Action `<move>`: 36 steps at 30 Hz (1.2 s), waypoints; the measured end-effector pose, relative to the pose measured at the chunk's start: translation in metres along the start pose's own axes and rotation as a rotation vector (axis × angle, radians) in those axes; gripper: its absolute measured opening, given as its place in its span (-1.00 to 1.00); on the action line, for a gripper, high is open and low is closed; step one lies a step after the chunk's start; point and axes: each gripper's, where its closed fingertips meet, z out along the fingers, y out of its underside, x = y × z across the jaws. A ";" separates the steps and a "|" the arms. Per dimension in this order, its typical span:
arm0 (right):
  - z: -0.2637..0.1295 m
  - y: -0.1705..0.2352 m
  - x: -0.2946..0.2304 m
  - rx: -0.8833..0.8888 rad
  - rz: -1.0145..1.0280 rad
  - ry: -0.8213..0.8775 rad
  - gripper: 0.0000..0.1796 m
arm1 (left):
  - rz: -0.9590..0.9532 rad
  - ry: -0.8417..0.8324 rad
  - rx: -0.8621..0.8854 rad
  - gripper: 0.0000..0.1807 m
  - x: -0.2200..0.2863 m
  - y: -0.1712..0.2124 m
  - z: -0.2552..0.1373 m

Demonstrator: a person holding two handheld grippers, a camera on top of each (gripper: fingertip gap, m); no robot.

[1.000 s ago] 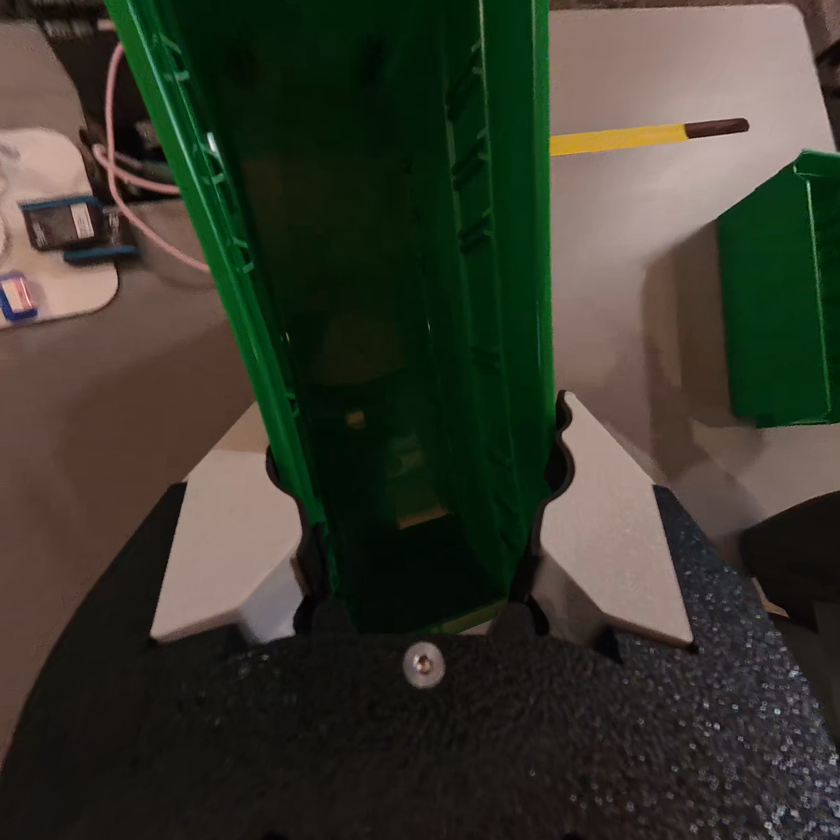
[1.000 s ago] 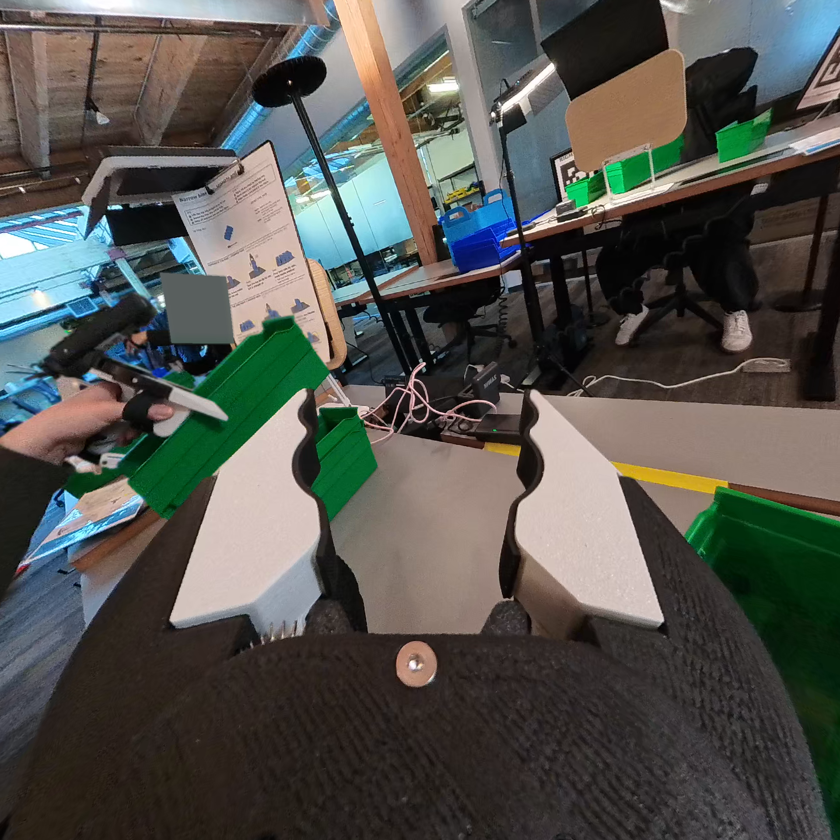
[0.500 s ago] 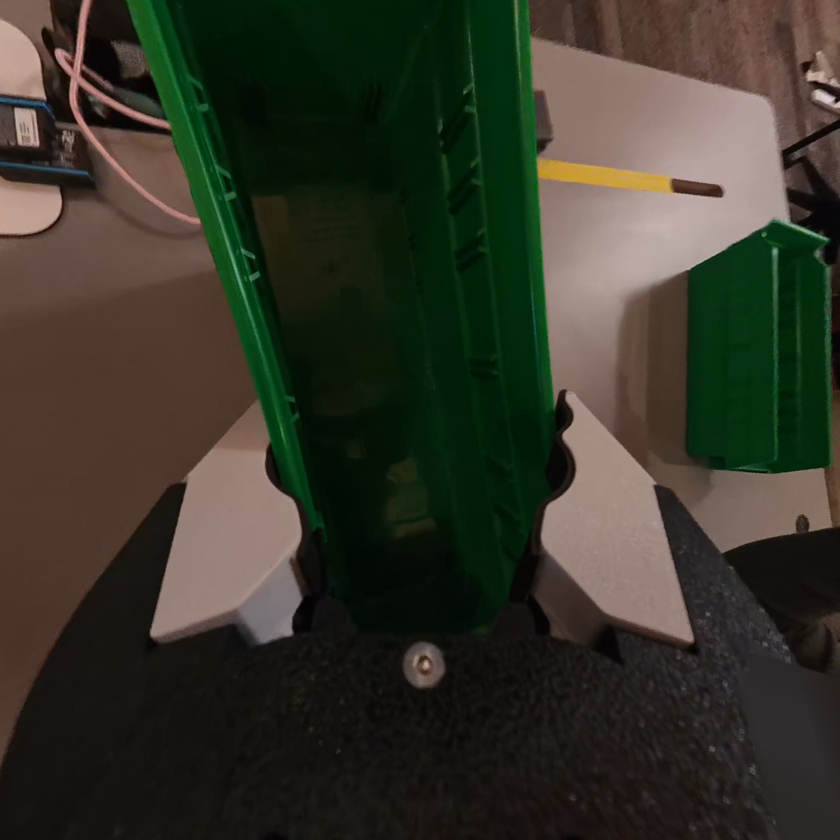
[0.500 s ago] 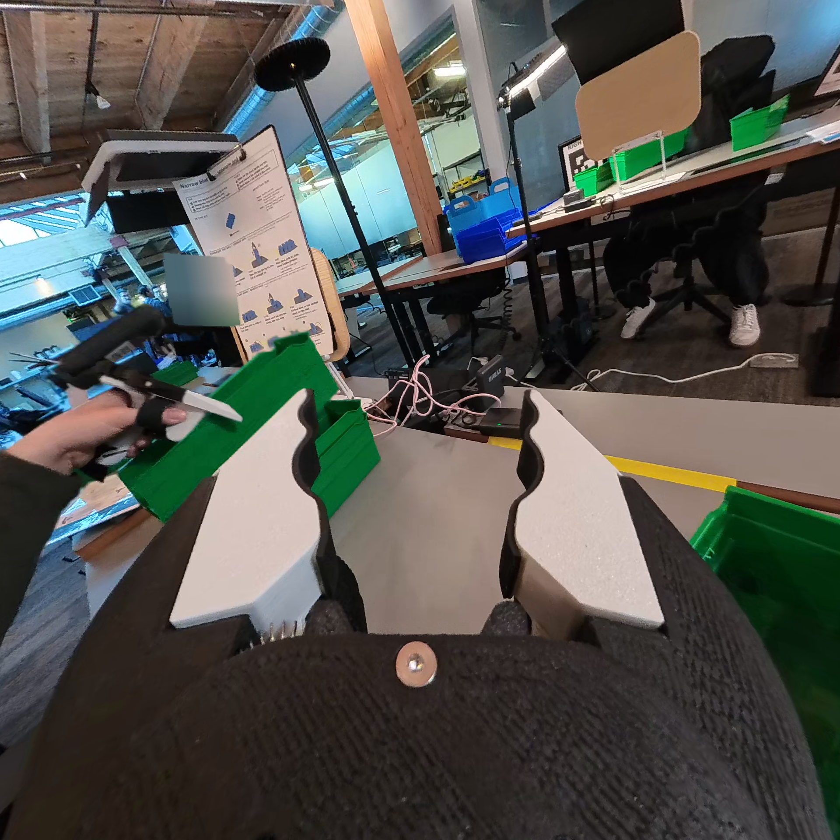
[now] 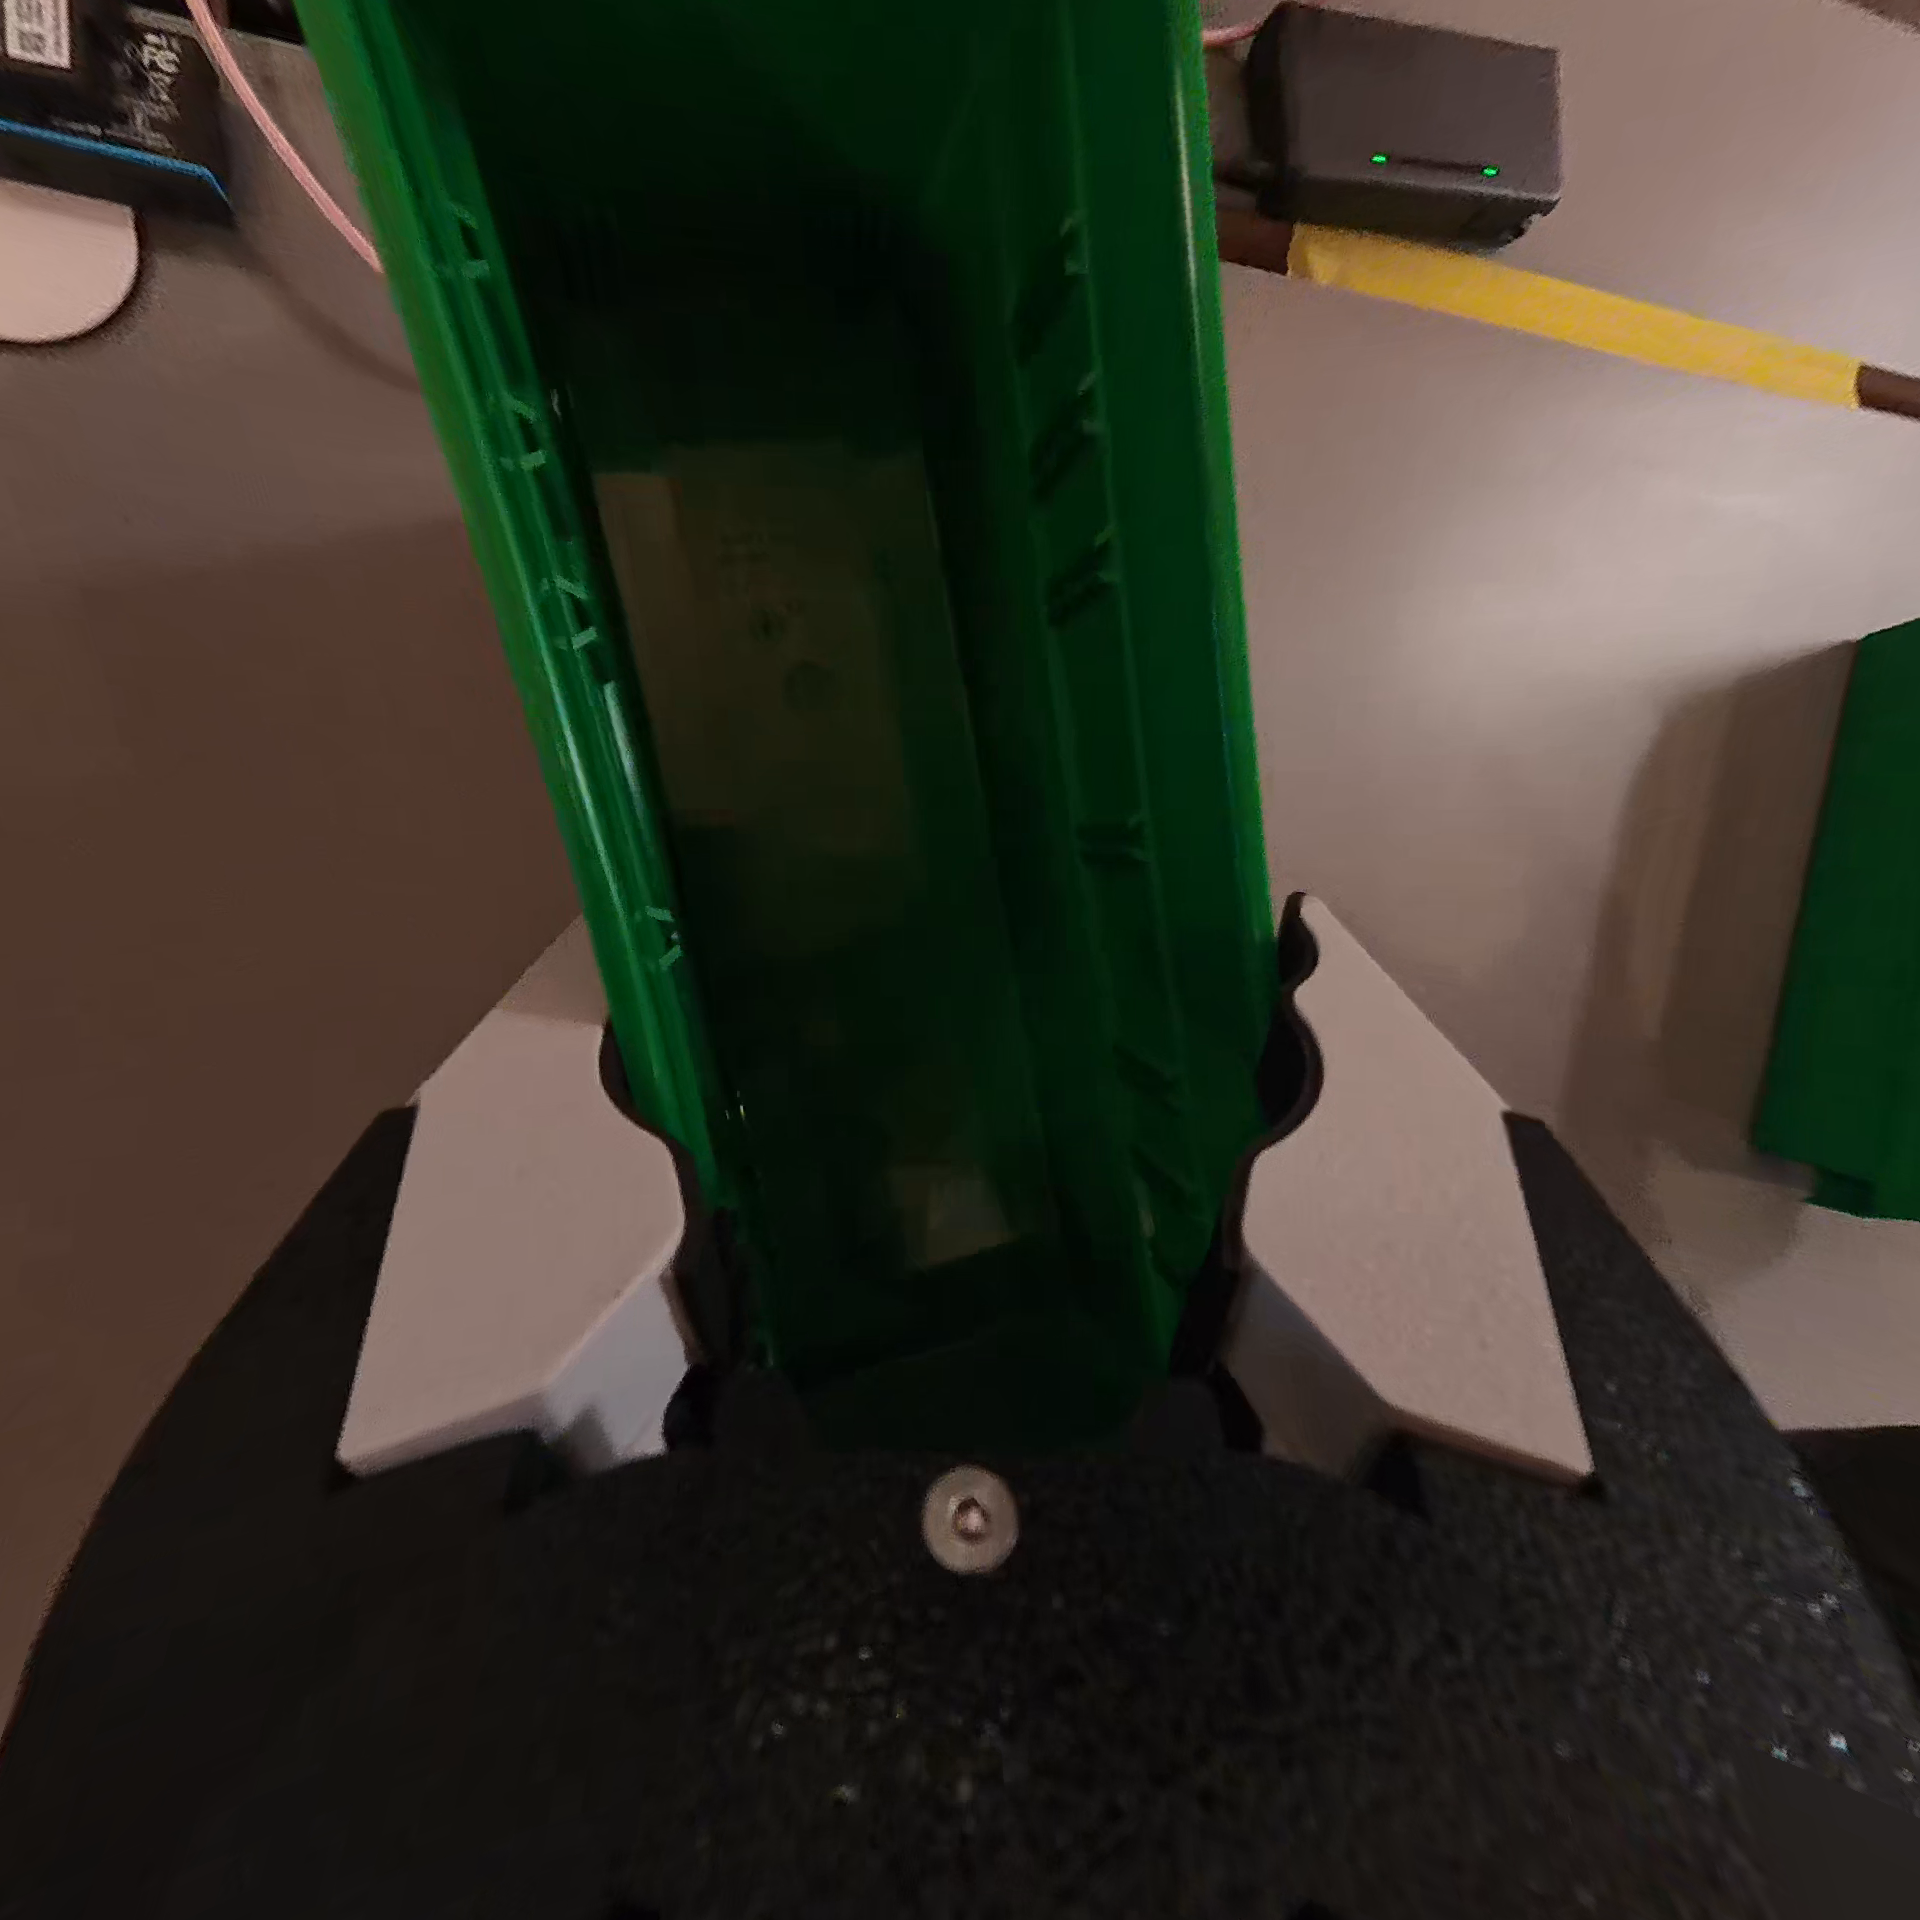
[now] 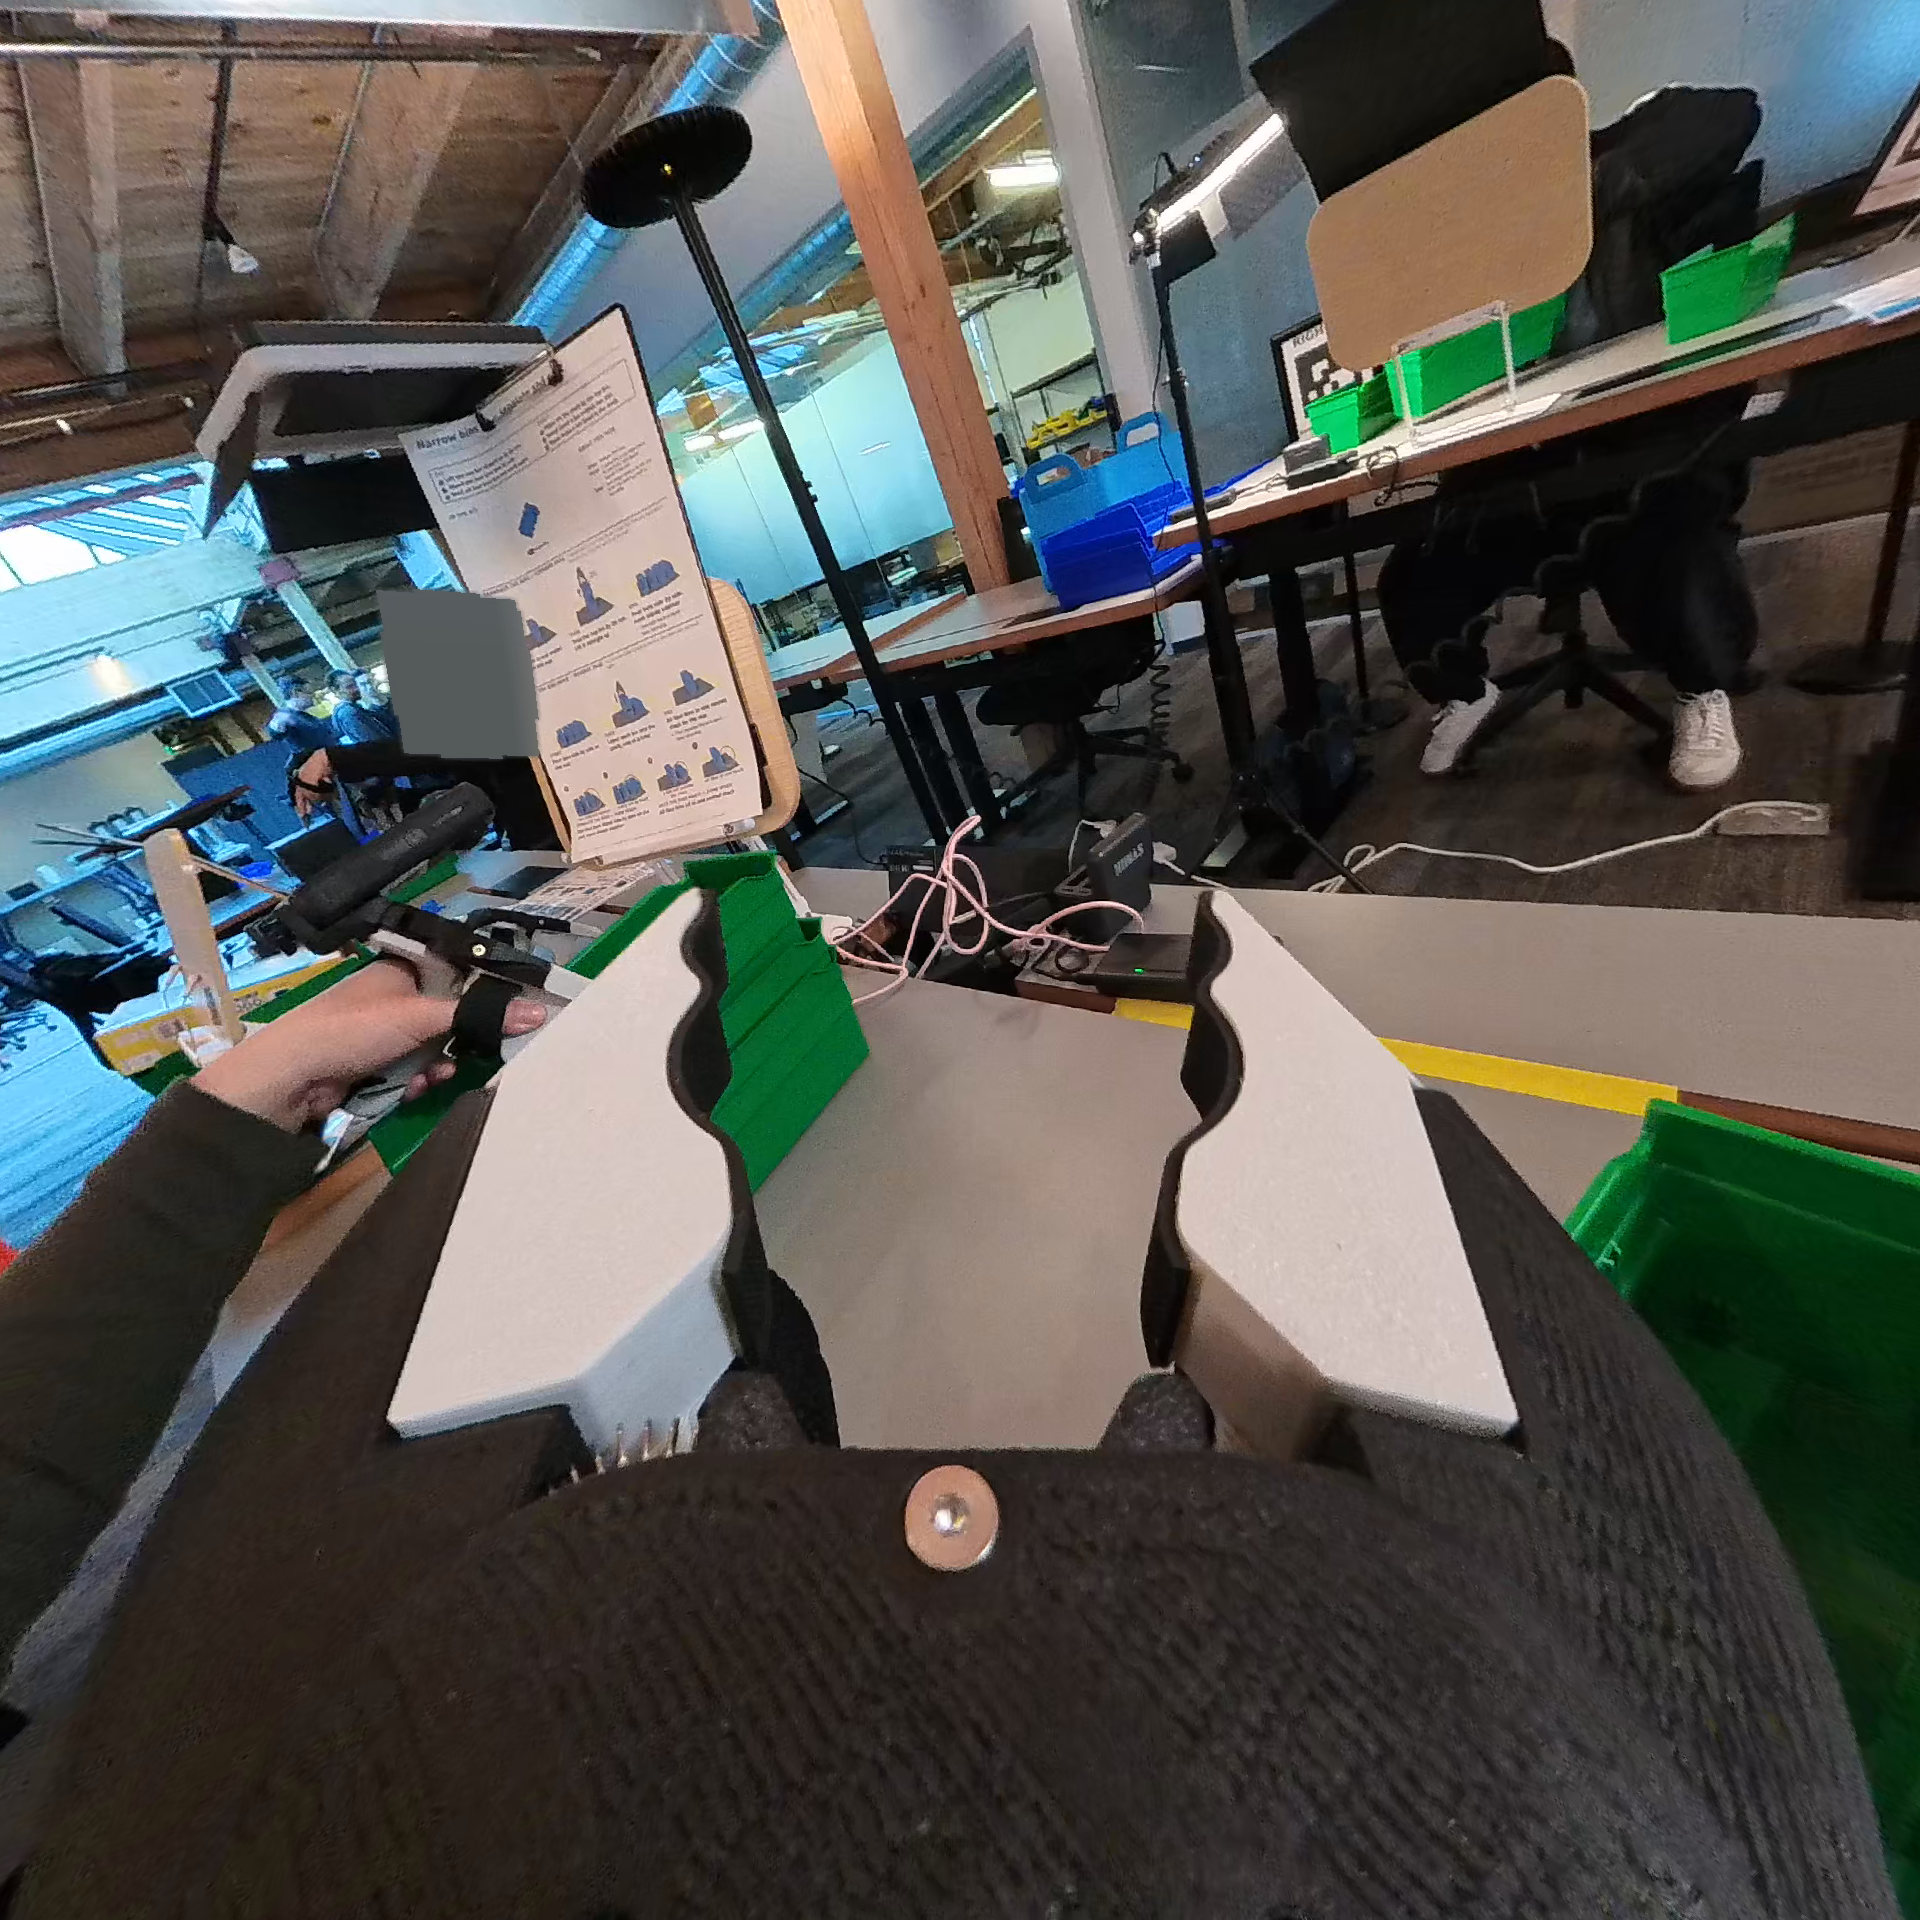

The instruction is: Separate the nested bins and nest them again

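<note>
My left gripper is shut on a long green bin. Both pads press its side walls, and the bin runs forward over the grey table. In the right wrist view a hand holds this gripper low at the left, and its bin reaches behind my right gripper's left finger. Green bins stand on the table just beside it. My right gripper is open and empty above the table. Another green bin stands at its lower right.
A green bin stands on the table to the right in the left wrist view. Yellow tape, a black box with green lights and pink cables lie at the table's far edge. An instruction sheet on a board stands behind.
My left gripper has come down towards the table with the green bin and moved towards the far edge. The bin's far end has dropped. My right gripper has stayed open and nearly still.
</note>
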 end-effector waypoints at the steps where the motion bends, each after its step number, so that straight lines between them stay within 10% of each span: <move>1: 0.001 0.001 0.002 -0.003 0.002 0.005 -0.01 | 0.001 -0.003 0.000 0.29 0.000 0.000 0.001; 36: 0.012 0.016 0.020 -0.074 0.001 0.075 -0.01 | 0.052 0.019 -0.092 0.31 0.003 0.005 0.009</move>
